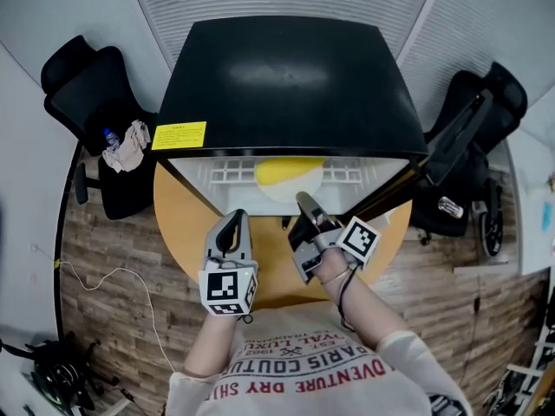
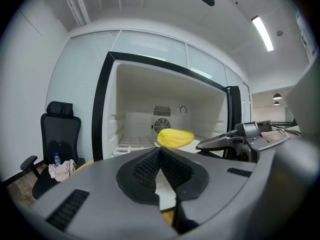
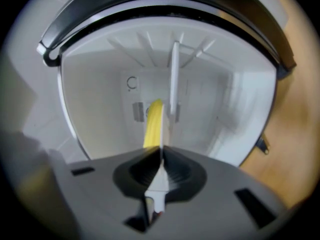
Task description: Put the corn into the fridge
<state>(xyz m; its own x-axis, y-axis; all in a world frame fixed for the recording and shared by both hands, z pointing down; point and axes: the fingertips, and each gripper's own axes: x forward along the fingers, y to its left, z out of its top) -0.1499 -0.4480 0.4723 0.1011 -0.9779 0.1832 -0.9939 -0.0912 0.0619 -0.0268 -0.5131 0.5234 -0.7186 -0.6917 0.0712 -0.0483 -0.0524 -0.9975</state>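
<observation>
Item, yellow corn cob (image 1: 289,173): lies on the white shelf inside the open small black fridge with white lining (image 1: 295,76), beyond both pairs of fingertips and touching neither.

Item, left gripper (image 1: 234,219): jaws pressed together, nothing between them.

Item, right gripper (image 1: 303,202): jaws pressed together, empty.

Head view only: round wooden table (image 1: 182,224) beneath both grippers; yellow label (image 1: 179,134) on the fridge top.

Left gripper view only: round fan grille (image 2: 161,125) behind the cob; black office chair (image 2: 59,134) far left of the fingertips.

Right gripper view only: the cob appears as an upright strip straight past the closed tips.
</observation>
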